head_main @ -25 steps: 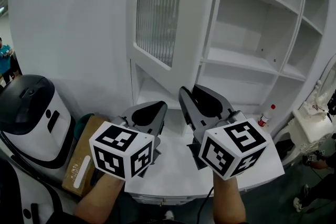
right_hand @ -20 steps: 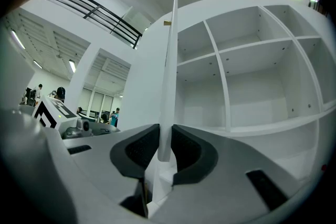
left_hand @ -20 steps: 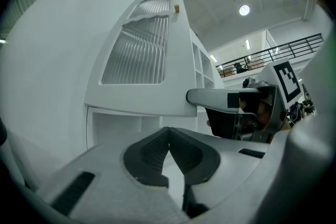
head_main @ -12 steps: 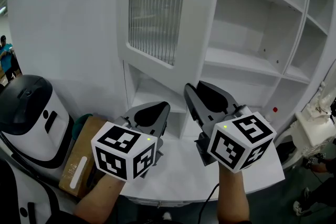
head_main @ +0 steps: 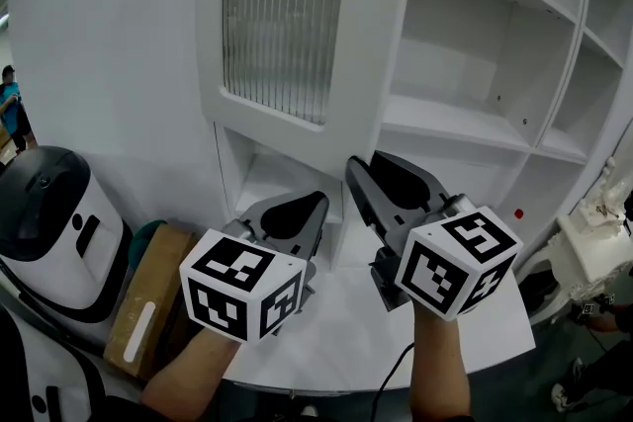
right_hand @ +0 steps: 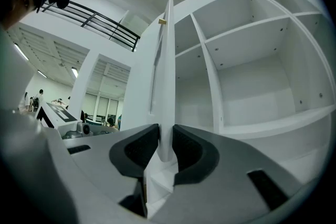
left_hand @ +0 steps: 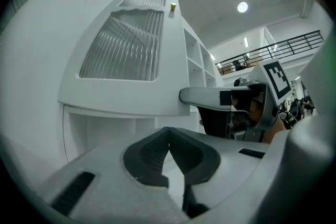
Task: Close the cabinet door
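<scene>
Far left and low: a white appliance [head_main: 54, 212] with a black lid, and a cardboard box [head_main: 148, 296] just beside it. Next, the left gripper [left_hand: 168, 132], jaws closed together on nothing, held level above the white counter [head_main: 341, 326], likely parked clear of the door's swing. Above it, the cabinet door [head_main: 282, 15], white with a ribbed glass pane, standing open with its free edge toward the centre; hinge side not visible. Low on that edge, the right gripper [right_hand: 165, 136], jaws opening, door edge between them, pads touching both faces, probably there to steer the door shut. To the right, bare white shelves [head_main: 465, 128]. Far right, a small red cap [head_main: 517, 212] by the counter. Nothing seen in the door's path but the gripper itself.
</scene>
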`<state>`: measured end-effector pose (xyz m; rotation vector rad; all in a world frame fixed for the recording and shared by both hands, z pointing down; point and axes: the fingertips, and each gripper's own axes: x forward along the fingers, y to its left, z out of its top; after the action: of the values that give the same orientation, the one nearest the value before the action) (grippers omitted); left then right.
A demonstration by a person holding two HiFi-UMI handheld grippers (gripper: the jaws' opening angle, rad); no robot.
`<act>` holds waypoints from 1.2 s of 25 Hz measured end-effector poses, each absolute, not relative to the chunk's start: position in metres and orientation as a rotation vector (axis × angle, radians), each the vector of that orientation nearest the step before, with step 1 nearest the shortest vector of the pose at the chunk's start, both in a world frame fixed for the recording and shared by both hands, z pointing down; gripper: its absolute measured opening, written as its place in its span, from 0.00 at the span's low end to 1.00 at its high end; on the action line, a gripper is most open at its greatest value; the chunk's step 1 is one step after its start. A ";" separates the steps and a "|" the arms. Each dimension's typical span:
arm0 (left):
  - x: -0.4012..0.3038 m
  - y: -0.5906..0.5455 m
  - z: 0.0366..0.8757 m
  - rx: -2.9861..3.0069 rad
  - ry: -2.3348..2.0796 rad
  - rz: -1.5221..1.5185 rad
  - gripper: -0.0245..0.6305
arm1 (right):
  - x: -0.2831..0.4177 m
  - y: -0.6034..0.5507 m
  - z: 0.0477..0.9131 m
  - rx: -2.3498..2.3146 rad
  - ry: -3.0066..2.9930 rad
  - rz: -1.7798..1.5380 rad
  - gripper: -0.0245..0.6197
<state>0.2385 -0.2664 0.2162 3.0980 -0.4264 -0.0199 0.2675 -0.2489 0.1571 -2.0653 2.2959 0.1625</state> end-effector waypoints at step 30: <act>0.305 -0.302 0.212 3.109 -0.415 -0.047 0.06 | 0.332 -0.290 0.158 -2.163 2.232 0.215 0.21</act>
<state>0.3054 -0.3015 0.2122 3.1089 -0.4152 -0.0469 0.3317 -0.2899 0.1580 -2.1629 2.2322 0.2148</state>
